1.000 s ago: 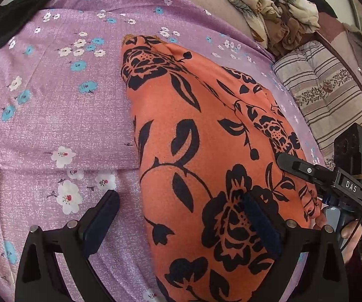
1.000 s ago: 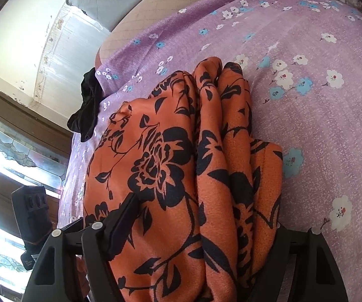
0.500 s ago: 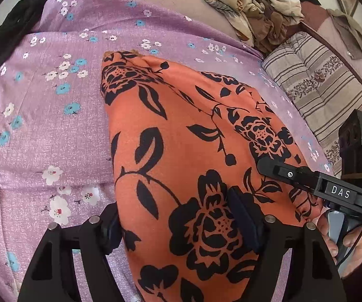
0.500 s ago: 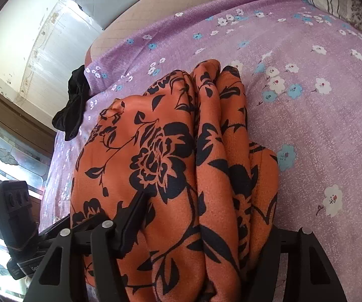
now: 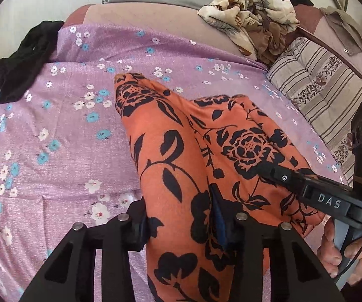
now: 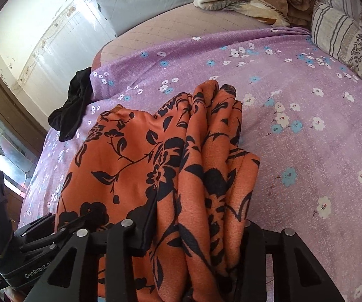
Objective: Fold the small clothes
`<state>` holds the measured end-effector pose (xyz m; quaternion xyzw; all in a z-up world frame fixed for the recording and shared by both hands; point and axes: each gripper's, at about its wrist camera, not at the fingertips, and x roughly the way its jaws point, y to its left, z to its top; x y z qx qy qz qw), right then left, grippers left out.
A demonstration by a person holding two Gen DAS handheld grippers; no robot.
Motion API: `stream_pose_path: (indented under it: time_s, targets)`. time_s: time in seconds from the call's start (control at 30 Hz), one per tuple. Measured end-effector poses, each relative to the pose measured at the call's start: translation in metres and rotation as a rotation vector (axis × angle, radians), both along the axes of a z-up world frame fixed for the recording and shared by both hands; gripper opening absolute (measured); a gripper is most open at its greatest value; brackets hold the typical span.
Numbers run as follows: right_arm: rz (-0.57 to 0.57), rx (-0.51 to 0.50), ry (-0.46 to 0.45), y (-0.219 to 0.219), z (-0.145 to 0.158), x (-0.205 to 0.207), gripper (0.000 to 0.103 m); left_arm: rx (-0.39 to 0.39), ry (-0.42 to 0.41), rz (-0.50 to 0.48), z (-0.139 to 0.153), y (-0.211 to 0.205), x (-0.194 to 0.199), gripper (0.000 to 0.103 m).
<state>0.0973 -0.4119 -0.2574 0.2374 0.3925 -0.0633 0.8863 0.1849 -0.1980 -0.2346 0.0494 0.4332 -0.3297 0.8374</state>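
Note:
An orange garment with black flowers point(image 5: 171, 151) point(image 6: 135, 156) lies in folds on a purple flowered bedsheet point(image 5: 55, 151). My left gripper point(image 5: 181, 221) is closing on the garment's near edge, and the cloth bunches between its pads. To the right, my right gripper point(image 6: 198, 226) is closing on a thick bundle of folds of the same garment. Each gripper shows in the other's view: the right one point(image 5: 276, 176) lies on the cloth, and the left one point(image 6: 55, 229) sits at the garment's left edge. The near edge is raised off the sheet.
A black garment point(image 5: 22, 60) point(image 6: 72, 110) lies at the sheet's far left corner. A heap of beige patterned clothes point(image 5: 251, 17) and a striped pillow point(image 5: 317, 88) sit at the far right. A grey pillow point(image 6: 135, 0) lies behind. A hand point(image 5: 339, 251) holds the right gripper.
Both pairs of jaws have narrowed onto the orange garment, gathering its near edge into bunches. Both grippers have risen and pulled back, lifting that edge.

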Motion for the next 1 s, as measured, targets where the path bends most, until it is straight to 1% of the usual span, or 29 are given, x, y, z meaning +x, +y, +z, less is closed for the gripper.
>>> stream_pose_path:
  time_s: [0.07, 0.13, 0.23, 0.37, 0.47, 0.6, 0.7, 0.83, 0.93, 1.0]
  targets:
    - [0.019, -0.040, -0.004, 0.014, 0.002, 0.001, 0.041, -0.020, 0.005, 0.015, 0.006, 0.012, 0.000, 0.042]
    - [0.034, -0.061, -0.031, 0.025, 0.009, -0.002, 0.041, -0.031, 0.003, 0.035, 0.011, 0.024, -0.002, 0.042]
    - [0.056, -0.049, -0.067, 0.037, 0.017, -0.003, 0.040, -0.037, -0.018, 0.053, 0.020, 0.038, -0.008, 0.042]
    - [0.098, -0.031, -0.086, 0.058, 0.023, -0.003, 0.040, -0.024, -0.050, 0.080, 0.030, 0.060, -0.017, 0.042]
    - [0.143, -0.044, -0.102, 0.079, 0.027, -0.006, 0.040, -0.027, -0.049, 0.104, 0.032, 0.081, -0.021, 0.042]
    - [0.190, -0.026, -0.116, 0.099, 0.029, -0.012, 0.040, -0.028, -0.047, 0.125, 0.032, 0.106, -0.032, 0.042]
    - [0.221, -0.029, -0.120, 0.111, 0.029, -0.019, 0.040, -0.013, -0.041, 0.124, 0.028, 0.116, -0.039, 0.042]
    - [0.243, -0.047, -0.106, 0.120, 0.024, -0.025, 0.040, 0.019, -0.017, 0.115, 0.015, 0.119, -0.047, 0.042]
    - [0.241, -0.051, -0.072, 0.121, 0.015, -0.027, 0.039, 0.080, 0.002, 0.115, 0.002, 0.113, -0.050, 0.043]
    - [0.238, -0.065, -0.024, 0.122, 0.005, -0.027, 0.039, 0.138, 0.018, 0.129, -0.009, 0.108, -0.050, 0.047]
